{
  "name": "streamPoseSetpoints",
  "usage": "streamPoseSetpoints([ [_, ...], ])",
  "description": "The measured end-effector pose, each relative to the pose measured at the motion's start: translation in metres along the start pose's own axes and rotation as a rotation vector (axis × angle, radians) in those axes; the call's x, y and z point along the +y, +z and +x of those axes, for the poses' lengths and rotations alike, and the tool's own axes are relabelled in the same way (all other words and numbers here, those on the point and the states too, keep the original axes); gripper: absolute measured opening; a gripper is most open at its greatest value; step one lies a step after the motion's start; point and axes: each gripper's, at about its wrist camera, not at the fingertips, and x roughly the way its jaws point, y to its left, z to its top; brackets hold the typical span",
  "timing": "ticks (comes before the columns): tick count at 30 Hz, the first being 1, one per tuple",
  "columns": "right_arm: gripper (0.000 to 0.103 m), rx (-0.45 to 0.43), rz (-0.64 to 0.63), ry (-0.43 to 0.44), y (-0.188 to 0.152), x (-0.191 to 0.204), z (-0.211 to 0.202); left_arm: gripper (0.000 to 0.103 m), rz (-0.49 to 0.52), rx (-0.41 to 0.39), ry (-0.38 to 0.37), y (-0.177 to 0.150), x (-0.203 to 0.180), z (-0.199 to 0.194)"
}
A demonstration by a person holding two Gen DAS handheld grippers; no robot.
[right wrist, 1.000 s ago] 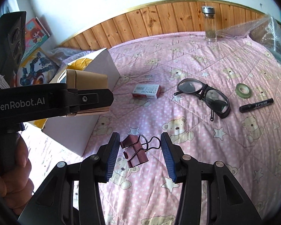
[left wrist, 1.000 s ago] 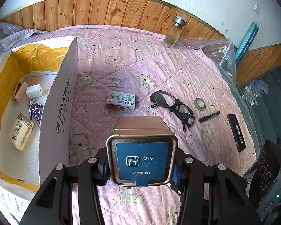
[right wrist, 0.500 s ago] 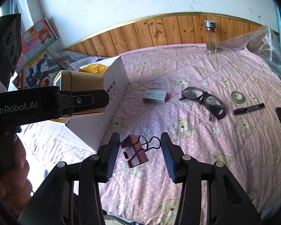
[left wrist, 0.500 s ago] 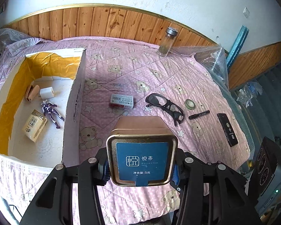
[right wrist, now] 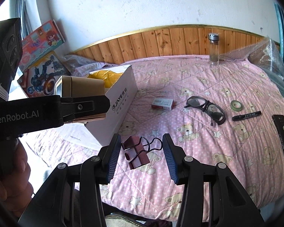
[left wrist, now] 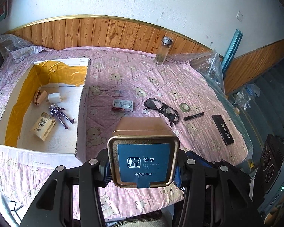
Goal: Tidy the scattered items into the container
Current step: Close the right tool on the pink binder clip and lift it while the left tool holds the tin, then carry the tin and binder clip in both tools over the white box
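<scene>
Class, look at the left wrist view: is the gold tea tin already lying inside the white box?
No: the gold tea tin is clamped in the left claw, above the bedspread and outside the white box.

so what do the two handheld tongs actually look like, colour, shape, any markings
Both are matte black plastic frames with silver screw heads, forking into two fingers faced with ribbed blue pads. The left tongs carry white "GenRobot.AI" lettering along the side, legible in the right wrist view. The right tongs look identical. No cables are visible.
</scene>
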Motion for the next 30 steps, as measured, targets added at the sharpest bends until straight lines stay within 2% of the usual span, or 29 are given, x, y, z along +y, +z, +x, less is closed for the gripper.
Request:
streamPoseSetpoints([
  [12,0.047,-0.014,-0.063,0.003,0.006,0.035,-0.008,0.050,-0.035,-0.040,-0.004,-0.008,0.024,-0.030],
  [30,0.047,-0.009,-0.165,0.013,0.023,0.084,0.007,0.050,-0.136,-0.077,0.023,-0.012,0.091,-0.056],
])
